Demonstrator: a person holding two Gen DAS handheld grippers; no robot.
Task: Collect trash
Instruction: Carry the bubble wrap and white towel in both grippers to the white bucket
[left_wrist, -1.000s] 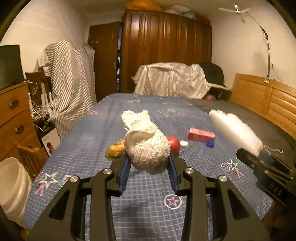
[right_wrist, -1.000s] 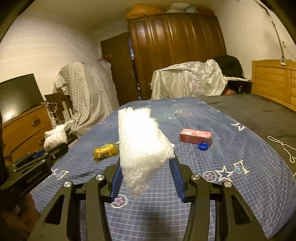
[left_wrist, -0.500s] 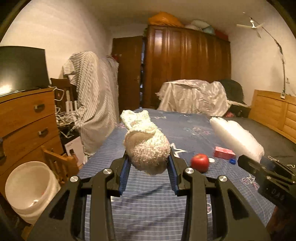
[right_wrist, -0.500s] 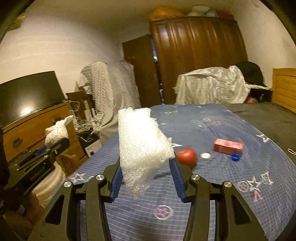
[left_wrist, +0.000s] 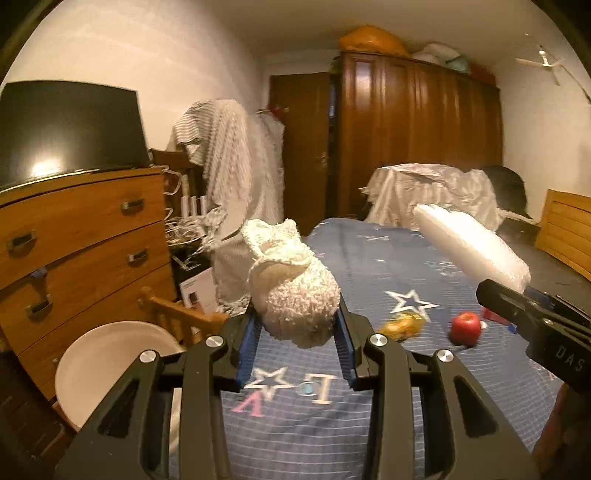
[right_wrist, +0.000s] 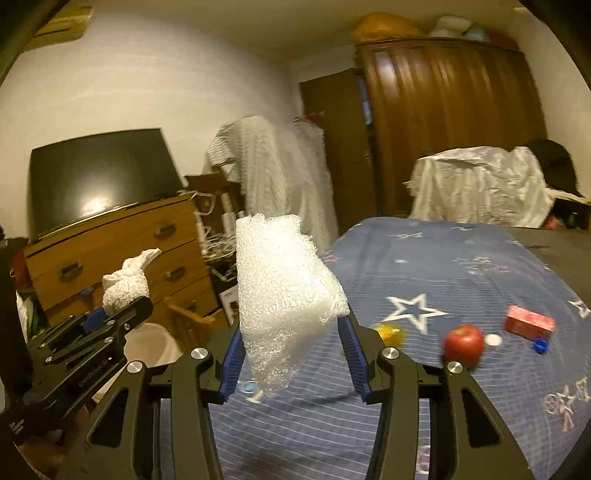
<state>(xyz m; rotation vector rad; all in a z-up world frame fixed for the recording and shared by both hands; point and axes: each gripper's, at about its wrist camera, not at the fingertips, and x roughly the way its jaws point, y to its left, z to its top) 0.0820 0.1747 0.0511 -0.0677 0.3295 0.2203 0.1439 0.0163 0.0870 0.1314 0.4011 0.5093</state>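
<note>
Swinging leftward off the bed, both grippers now face the room's edge where a second ago they looked straight down the blue star-patterned bedspread (left_wrist: 388, 266). The left gripper (left_wrist: 298, 328) has its jaws closed down snugly onto a white foam-net wad (left_wrist: 295, 291), which stands up between the blue pads; the right gripper (right_wrist: 291, 354) is likewise clamped on a slab of bubble wrap (right_wrist: 284, 295) that droops below the fingertips. Just beyond and below the left gripper a white bucket (left_wrist: 107, 365) has come into view beside the wooden dresser (left_wrist: 81, 247), seemingly the bin, so both loads look ready to be dropped there. Farther out, an apple (right_wrist: 463, 343), a yellow wrapper (right_wrist: 388, 330), a red box (right_wrist: 530, 323) and a blue cap (right_wrist: 541, 346) remain on the bedspread, well apart from either gripper.
</note>
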